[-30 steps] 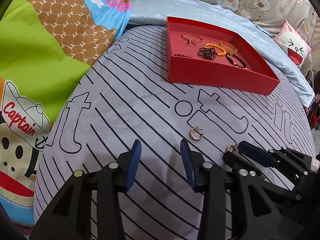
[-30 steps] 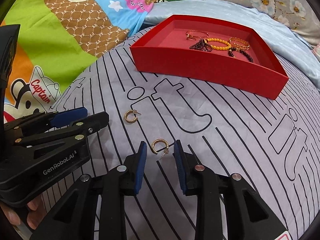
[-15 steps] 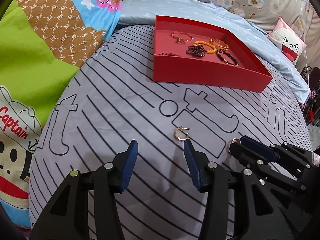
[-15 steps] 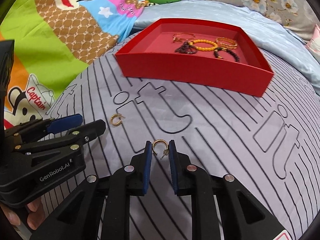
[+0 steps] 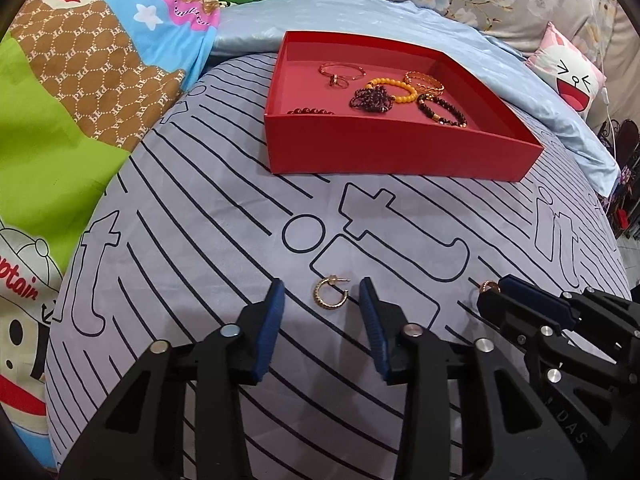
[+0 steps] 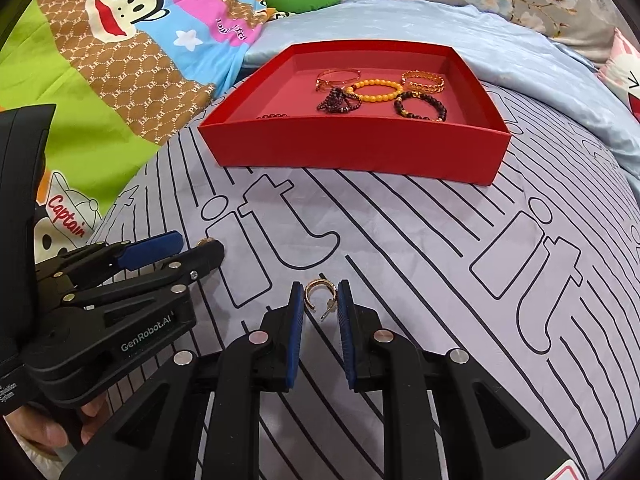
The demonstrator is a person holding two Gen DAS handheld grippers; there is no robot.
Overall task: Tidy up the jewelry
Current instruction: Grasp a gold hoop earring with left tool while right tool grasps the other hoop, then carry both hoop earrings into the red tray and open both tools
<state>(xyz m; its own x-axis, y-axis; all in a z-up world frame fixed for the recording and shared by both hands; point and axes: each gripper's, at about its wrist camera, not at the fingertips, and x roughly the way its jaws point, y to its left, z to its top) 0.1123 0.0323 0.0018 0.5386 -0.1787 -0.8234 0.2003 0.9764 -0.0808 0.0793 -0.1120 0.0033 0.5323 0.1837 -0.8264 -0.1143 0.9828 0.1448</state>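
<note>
Picking earrings: our right gripper clamps one hoop; left gripper, jaws just narrowing, not yet touching 2nd hoop. Next: pinch, then both to tray.

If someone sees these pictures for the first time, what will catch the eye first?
Probably the red tray at the far side of the striped bedsheet, holding beaded bracelets and gold bangles. Next, two gold hoop earrings: one lying between the left tongs, the other gripped by the right tongs.
</note>
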